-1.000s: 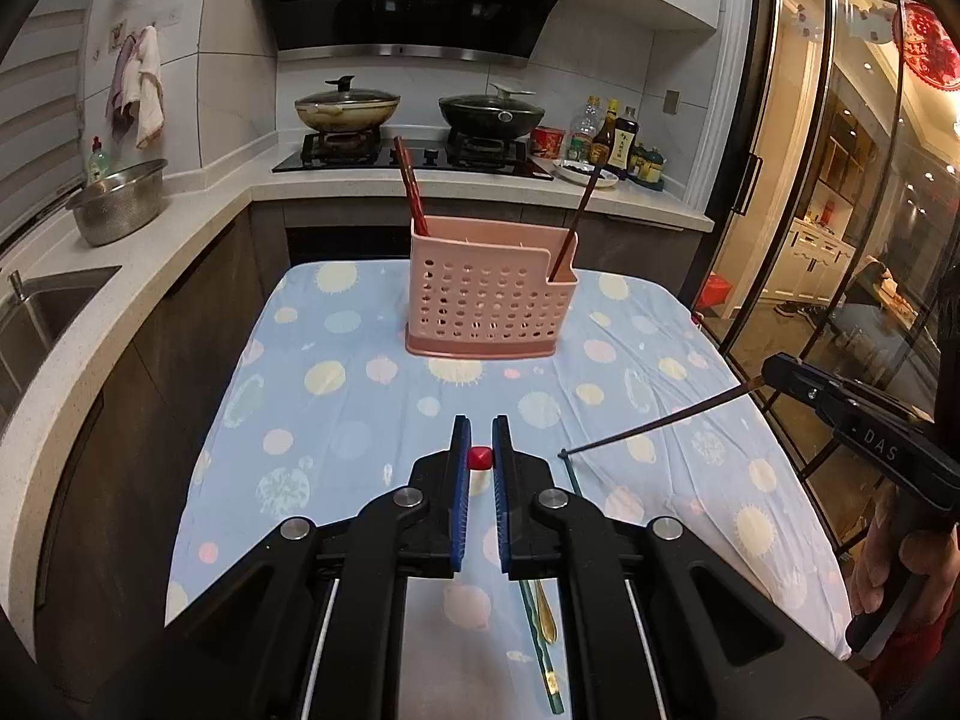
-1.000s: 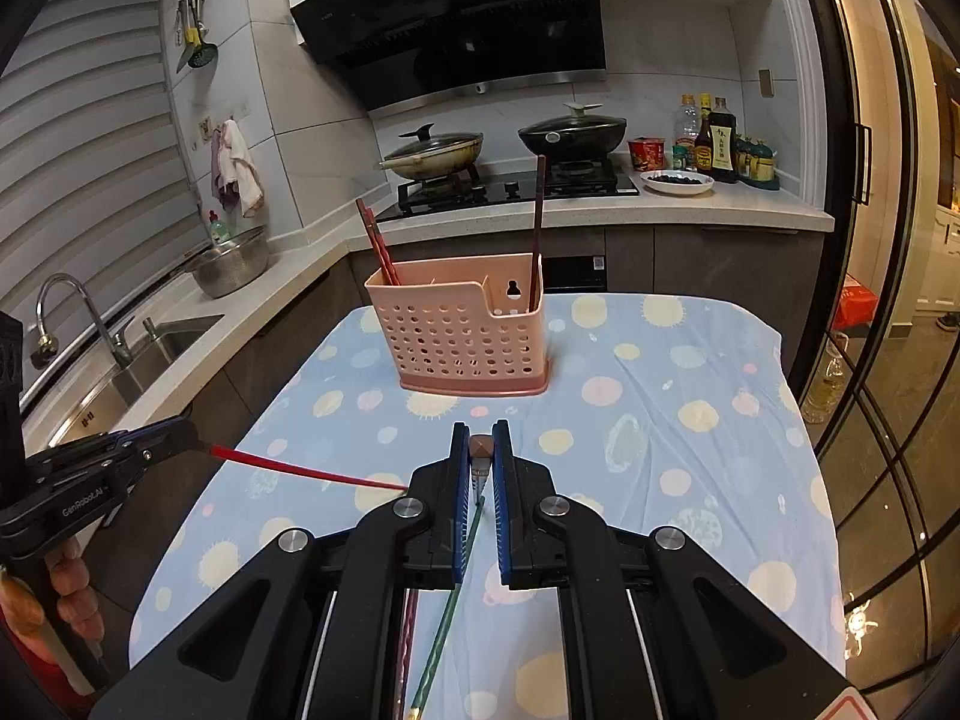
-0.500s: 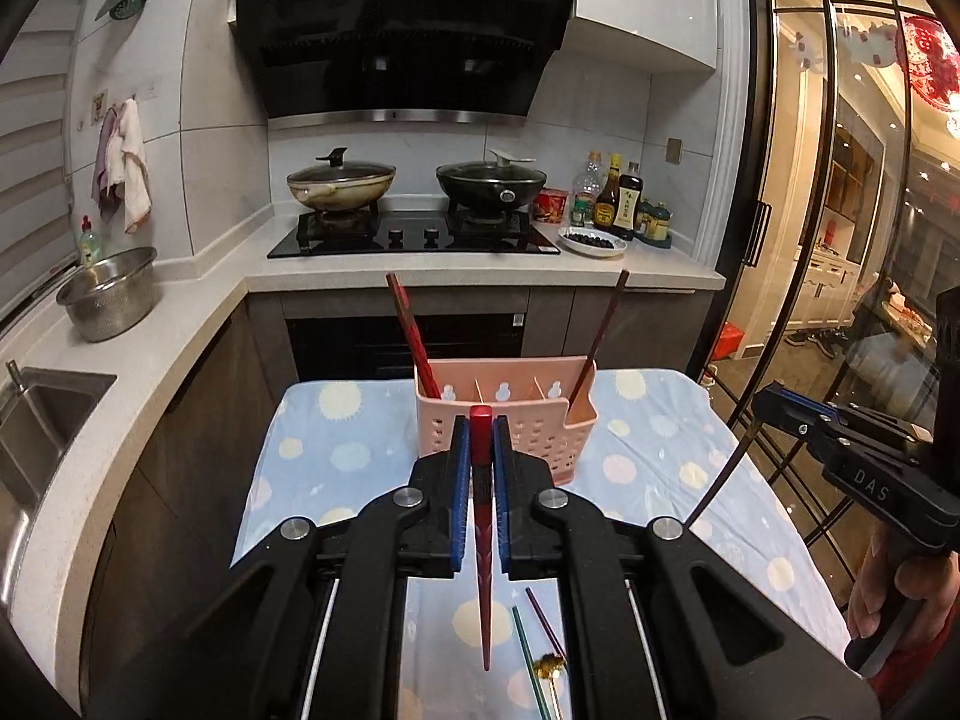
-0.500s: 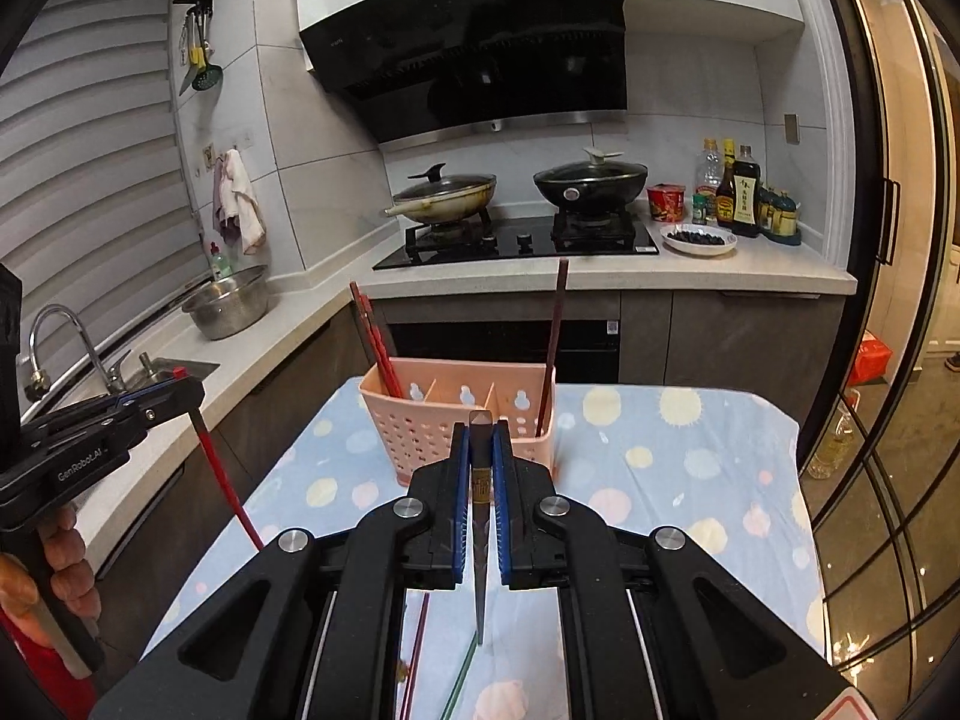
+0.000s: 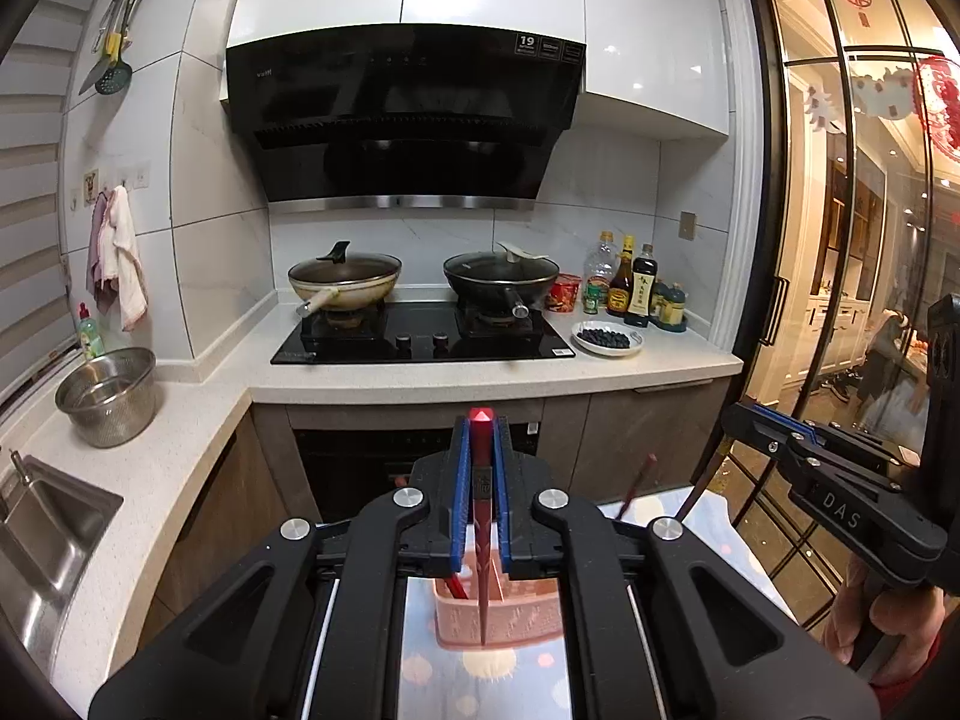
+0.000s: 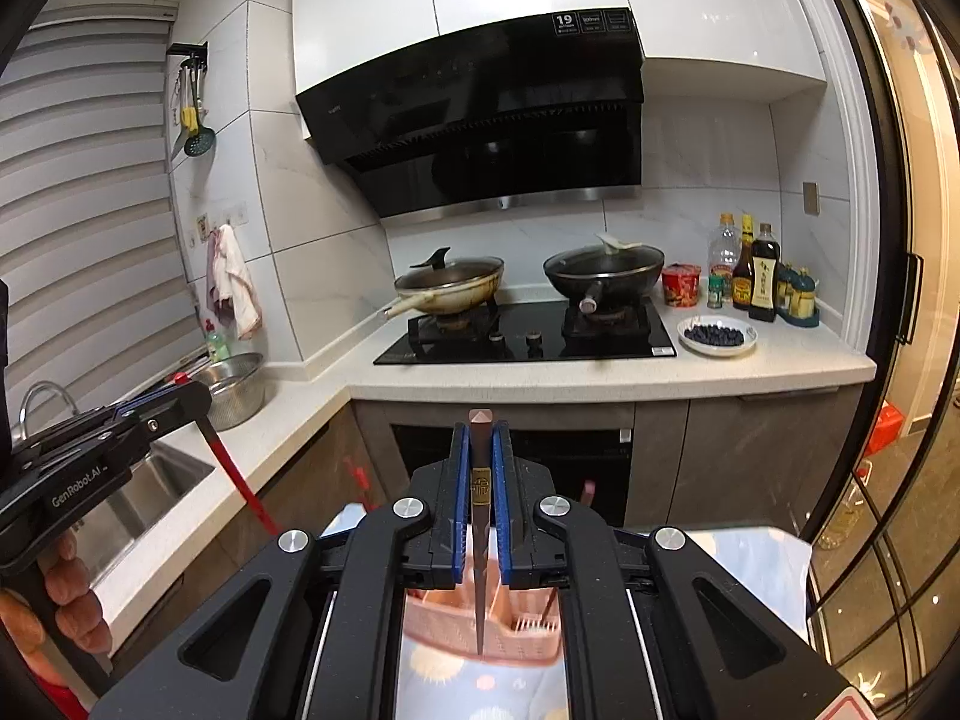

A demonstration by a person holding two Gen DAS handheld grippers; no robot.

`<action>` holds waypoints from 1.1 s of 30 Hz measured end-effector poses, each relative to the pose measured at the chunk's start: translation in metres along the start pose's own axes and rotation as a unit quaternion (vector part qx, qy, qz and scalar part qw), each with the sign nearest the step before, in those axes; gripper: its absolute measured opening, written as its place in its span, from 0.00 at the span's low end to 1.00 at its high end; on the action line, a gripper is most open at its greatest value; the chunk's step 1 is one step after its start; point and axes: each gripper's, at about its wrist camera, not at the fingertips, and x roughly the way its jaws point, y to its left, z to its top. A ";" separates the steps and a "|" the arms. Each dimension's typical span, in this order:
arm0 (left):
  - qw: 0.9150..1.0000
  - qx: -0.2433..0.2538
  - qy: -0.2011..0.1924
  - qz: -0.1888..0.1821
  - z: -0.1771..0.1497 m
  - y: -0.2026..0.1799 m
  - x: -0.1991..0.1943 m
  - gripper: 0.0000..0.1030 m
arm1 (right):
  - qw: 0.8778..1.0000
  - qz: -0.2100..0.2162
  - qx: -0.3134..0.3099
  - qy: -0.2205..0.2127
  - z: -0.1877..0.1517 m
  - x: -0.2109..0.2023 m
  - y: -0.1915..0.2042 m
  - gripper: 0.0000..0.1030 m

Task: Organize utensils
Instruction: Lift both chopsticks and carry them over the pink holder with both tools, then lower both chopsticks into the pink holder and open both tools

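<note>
My left gripper (image 5: pixel 480 456) is shut on a red chopstick (image 5: pixel 482 546) that hangs tip down over the pink utensil basket (image 5: pixel 516 624). My right gripper (image 6: pixel 480 462) is shut on a dark brown chopstick (image 6: pixel 480 558), tip down over the same pink utensil basket (image 6: pixel 444 624). A red chopstick (image 5: pixel 454 585) and a brown chopstick (image 5: pixel 633 486) stand in the basket. The right gripper also shows in the left wrist view (image 5: pixel 738 420), and the left gripper shows in the right wrist view (image 6: pixel 195 399).
The basket stands on a table with a dotted blue cloth (image 6: pixel 744 558). Behind it are the counter (image 5: pixel 492 375), a hob with two pans (image 5: pixel 420 330), a dish of dark berries (image 5: pixel 606 338), bottles (image 5: pixel 630 288), a steel bowl (image 5: pixel 108 393) and a sink (image 5: pixel 42 528). A glass door (image 5: pixel 840 276) is at the right.
Both grippers have risen and tilted up, lifting their chopsticks off the table to hang vertically over the basket. The table dropped low in both views.
</note>
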 end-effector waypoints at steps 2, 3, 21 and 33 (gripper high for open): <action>1.000 0.002 -0.001 0.008 0.010 0.002 0.010 0.07 | 1.000 -0.001 0.000 -0.003 0.010 0.011 0.003 0.07; 1.000 -0.001 0.000 0.009 0.015 0.004 0.016 0.07 | 1.000 -0.002 0.001 -0.003 0.015 0.018 0.004 0.07; 0.998 -0.017 0.054 -0.003 0.000 0.014 0.086 0.07 | 0.997 -0.014 -0.003 0.079 -0.023 0.108 0.007 0.07; 0.997 -0.025 0.061 0.033 -0.016 0.014 0.097 0.48 | 0.996 -0.025 -0.005 0.083 -0.041 0.110 0.007 0.21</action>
